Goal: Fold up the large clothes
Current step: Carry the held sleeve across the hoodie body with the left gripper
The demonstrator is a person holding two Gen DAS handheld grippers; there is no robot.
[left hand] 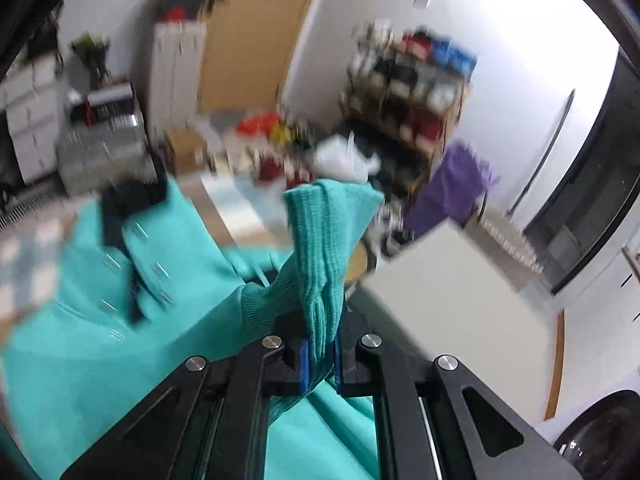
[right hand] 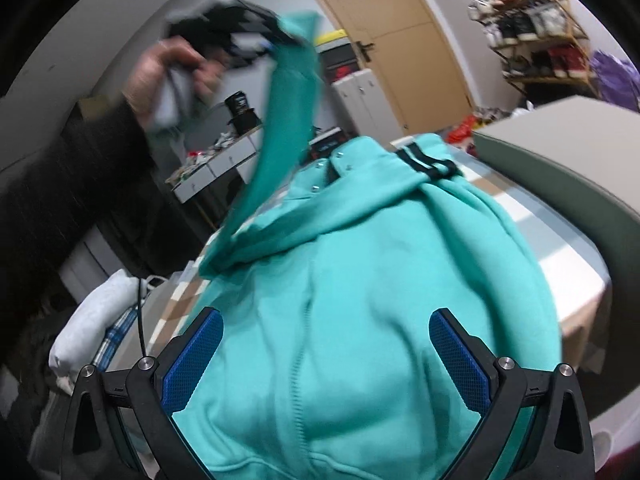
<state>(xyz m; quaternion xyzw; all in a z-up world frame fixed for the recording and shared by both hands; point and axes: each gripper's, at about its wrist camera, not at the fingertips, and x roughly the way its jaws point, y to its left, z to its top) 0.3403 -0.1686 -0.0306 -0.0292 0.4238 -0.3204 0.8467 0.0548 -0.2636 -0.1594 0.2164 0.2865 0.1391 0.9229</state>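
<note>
While pinched in the left tool (left hand: 319, 360), ribbed cuff (left hand: 328, 232) of teal hoodie (right hand: 360, 280) standing up out of the blue pads (left hand: 303, 366), jaws closed tight on the knit. From the right wrist view, seen raised high at upper left: left hand (right hand: 160, 76) round the grip, sleeve (right hand: 280, 128) hanging from it in a long slanted band down to the shoulder of the garment. Rest of hoodie spread over the bench (right hand: 576, 276), zipper side up, hood (right hand: 400, 184) bunched at the far end with black-striped trim (right hand: 424, 160) and snap studs showing. Checked cloth (right hand: 176, 300) of the bench bare at the near left edge and along the far right.

Right tool (right hand: 326, 356) open wide, blue pads well apart, poised over the lower body of the hoodie; whether touching the fabric, cannot tell. Nothing gripped between its fingers.

Beside the bench at lower left, a pale folded bundle (right hand: 96, 320) on a plaid piece. Grey box (right hand: 560, 148) at the far right of the bench. Beyond, a wooden door (right hand: 400, 40), white cabinets (right hand: 360, 92), a shoe rack (right hand: 532, 36) against the wall. Left wrist view heavily blurred.
</note>
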